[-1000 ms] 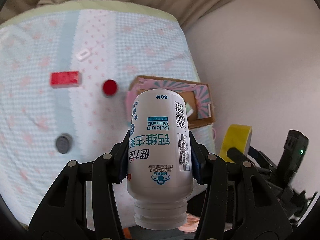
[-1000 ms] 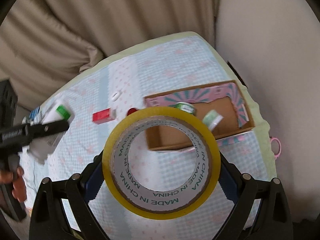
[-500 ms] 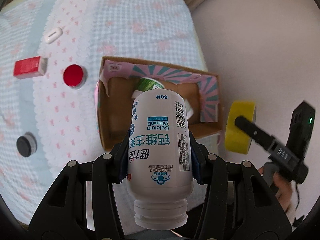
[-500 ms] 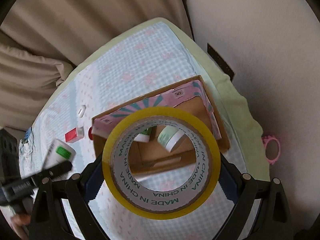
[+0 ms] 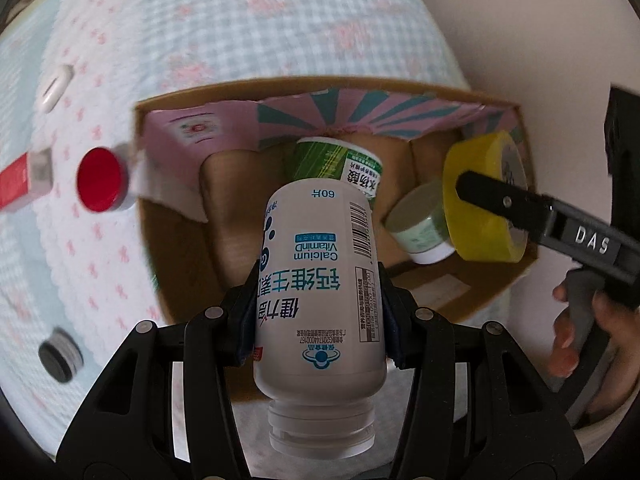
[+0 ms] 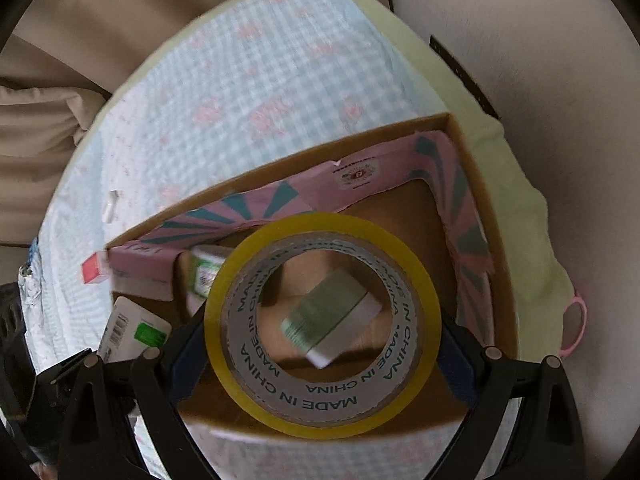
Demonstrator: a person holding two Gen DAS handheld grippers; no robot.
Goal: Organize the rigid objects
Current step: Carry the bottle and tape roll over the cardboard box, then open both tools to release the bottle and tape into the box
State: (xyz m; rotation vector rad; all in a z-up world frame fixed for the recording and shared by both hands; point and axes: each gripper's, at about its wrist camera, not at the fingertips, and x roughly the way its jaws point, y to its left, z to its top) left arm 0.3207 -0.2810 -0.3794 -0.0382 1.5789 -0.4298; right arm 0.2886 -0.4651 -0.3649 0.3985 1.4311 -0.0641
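Observation:
My left gripper (image 5: 318, 300) is shut on a white vitamin bottle (image 5: 318, 276), held over the near left part of an open cardboard box (image 5: 180, 248). My right gripper (image 6: 322, 332) is shut on a yellow tape roll (image 6: 320, 408), held over the box's (image 6: 468, 160) right half; the roll also shows in the left wrist view (image 5: 476, 200). Inside the box lie a green bottle (image 5: 336, 158) and a small white jar (image 5: 420, 224). The vitamin bottle shows in the right wrist view (image 6: 132, 330).
On the checked cloth (image 5: 240, 20) left of the box lie a red cap (image 5: 100, 180), a red block (image 5: 16, 190), a white oval piece (image 5: 54, 88) and a dark round cap (image 5: 60, 356). A pink ring (image 6: 574, 328) lies off the bed's right edge.
Both grippers have moved in closer and now hang over the open box with the bottle and tape roll still held. The tape roll went from beside the box to above its right half.

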